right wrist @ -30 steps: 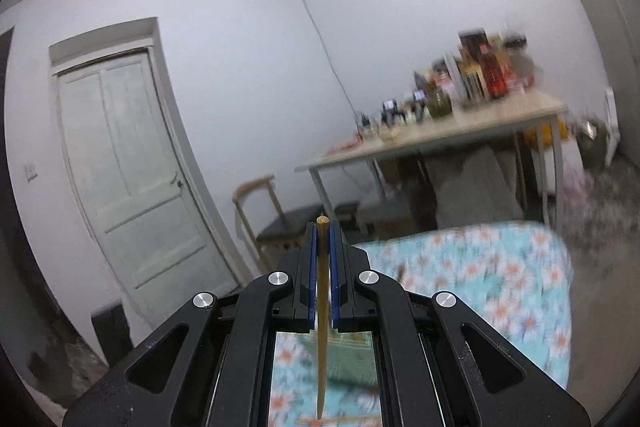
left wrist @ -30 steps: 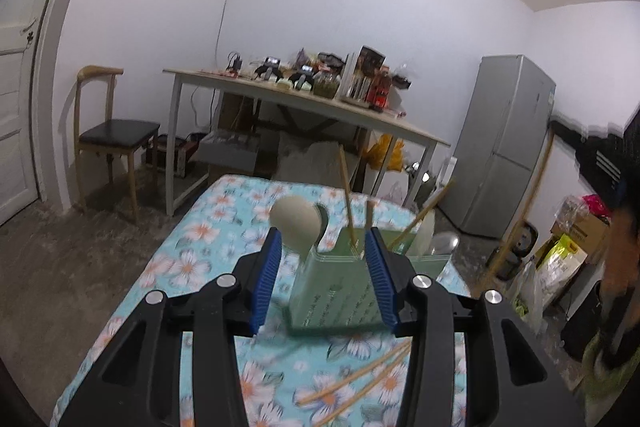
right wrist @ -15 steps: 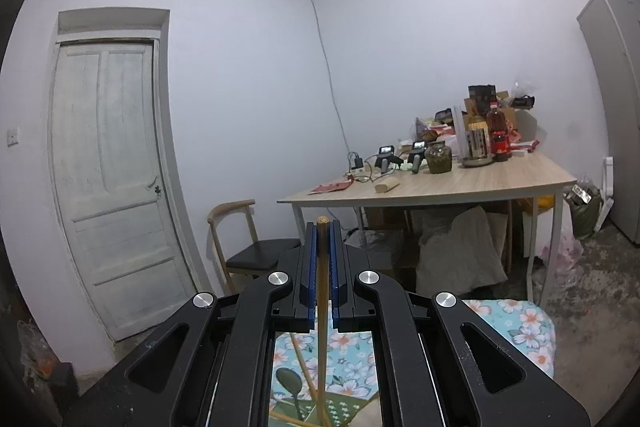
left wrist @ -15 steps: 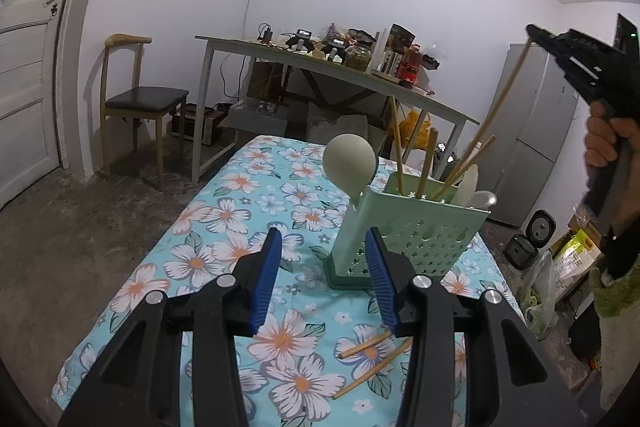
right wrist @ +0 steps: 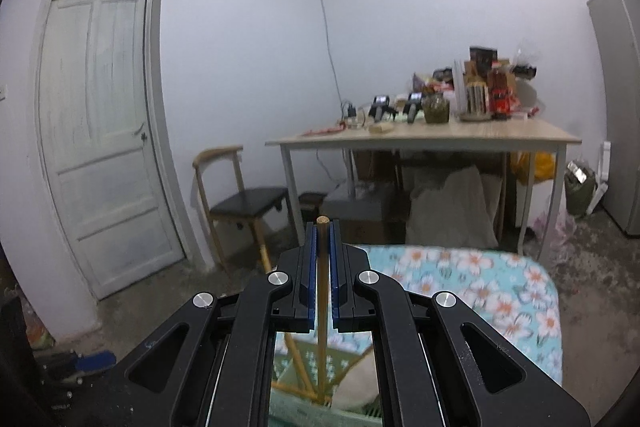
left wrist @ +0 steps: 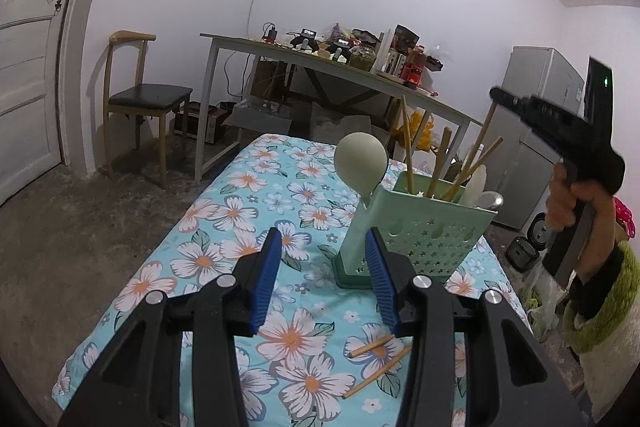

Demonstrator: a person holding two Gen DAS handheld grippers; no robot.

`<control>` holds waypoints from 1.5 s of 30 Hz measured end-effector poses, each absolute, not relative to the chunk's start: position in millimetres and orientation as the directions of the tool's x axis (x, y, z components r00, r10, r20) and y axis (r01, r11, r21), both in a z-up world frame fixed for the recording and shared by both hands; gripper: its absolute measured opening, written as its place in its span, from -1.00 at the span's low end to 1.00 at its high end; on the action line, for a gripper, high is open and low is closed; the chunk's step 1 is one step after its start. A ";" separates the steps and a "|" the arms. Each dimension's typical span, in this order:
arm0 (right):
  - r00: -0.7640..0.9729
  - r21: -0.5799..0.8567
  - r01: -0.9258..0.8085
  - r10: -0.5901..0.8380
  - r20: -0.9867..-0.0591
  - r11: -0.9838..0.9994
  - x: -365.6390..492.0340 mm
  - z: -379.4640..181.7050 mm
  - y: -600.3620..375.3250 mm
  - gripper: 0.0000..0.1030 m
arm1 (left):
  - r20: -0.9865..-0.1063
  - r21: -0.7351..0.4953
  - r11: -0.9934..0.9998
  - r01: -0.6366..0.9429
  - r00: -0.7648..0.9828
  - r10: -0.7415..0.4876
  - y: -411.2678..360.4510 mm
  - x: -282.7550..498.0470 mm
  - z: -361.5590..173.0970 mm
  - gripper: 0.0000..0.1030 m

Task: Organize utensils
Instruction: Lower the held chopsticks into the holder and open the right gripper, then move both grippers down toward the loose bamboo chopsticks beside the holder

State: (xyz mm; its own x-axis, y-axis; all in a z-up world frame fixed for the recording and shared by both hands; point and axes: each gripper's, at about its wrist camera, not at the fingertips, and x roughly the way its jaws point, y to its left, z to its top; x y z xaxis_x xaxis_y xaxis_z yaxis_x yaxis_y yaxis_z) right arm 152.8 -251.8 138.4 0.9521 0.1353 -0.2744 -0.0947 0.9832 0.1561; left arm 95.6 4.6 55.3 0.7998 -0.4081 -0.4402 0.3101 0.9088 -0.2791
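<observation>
A pale green perforated utensil holder (left wrist: 430,235) stands on the floral tablecloth (left wrist: 248,207). It holds a pale ladle (left wrist: 361,159), several wooden chopsticks and a white spoon. My left gripper (left wrist: 322,259) is open and empty, just in front of the holder. My right gripper (right wrist: 321,233) is shut on a wooden chopstick (right wrist: 321,307) that hangs down into the holder (right wrist: 312,363). In the left wrist view the right gripper (left wrist: 500,97) holds that chopstick (left wrist: 478,143) above the holder. Two loose chopsticks (left wrist: 374,359) lie on the cloth near me.
A wooden desk (left wrist: 320,63) crowded with bottles and boxes stands behind the table. A chair (left wrist: 144,99) and a white door (right wrist: 100,131) are at the left. A grey fridge (left wrist: 536,131) is at the right.
My left gripper has pulled back from the holder, which now sits to its right. My right gripper has carried the chopstick over the holder and lowered its end into it.
</observation>
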 end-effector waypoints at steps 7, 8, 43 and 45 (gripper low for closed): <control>0.931 0.195 -0.090 0.152 -0.332 0.977 145.5 127.1 -252.3 -0.76 | -0.446 -0.288 0.906 0.310 0.794 -0.413 5.0 98.1 54.5 -0.19; 0.932 0.201 -0.085 0.148 -0.330 0.976 144.0 128.7 -253.9 -0.67 | -0.446 -0.289 0.906 0.310 0.794 -0.414 5.1 98.0 54.4 -0.19; 0.763 0.607 0.124 0.316 -0.564 0.785 74.8 41.1 -289.0 -0.14 | -0.524 -0.250 0.912 0.326 0.746 -0.410 -14.2 105.6 40.6 -0.05; 0.725 0.635 0.169 0.341 -0.598 0.754 77.0 18.0 -286.8 -0.14 | -0.540 -0.239 0.914 0.327 0.738 -0.405 -16.0 106.5 37.6 0.01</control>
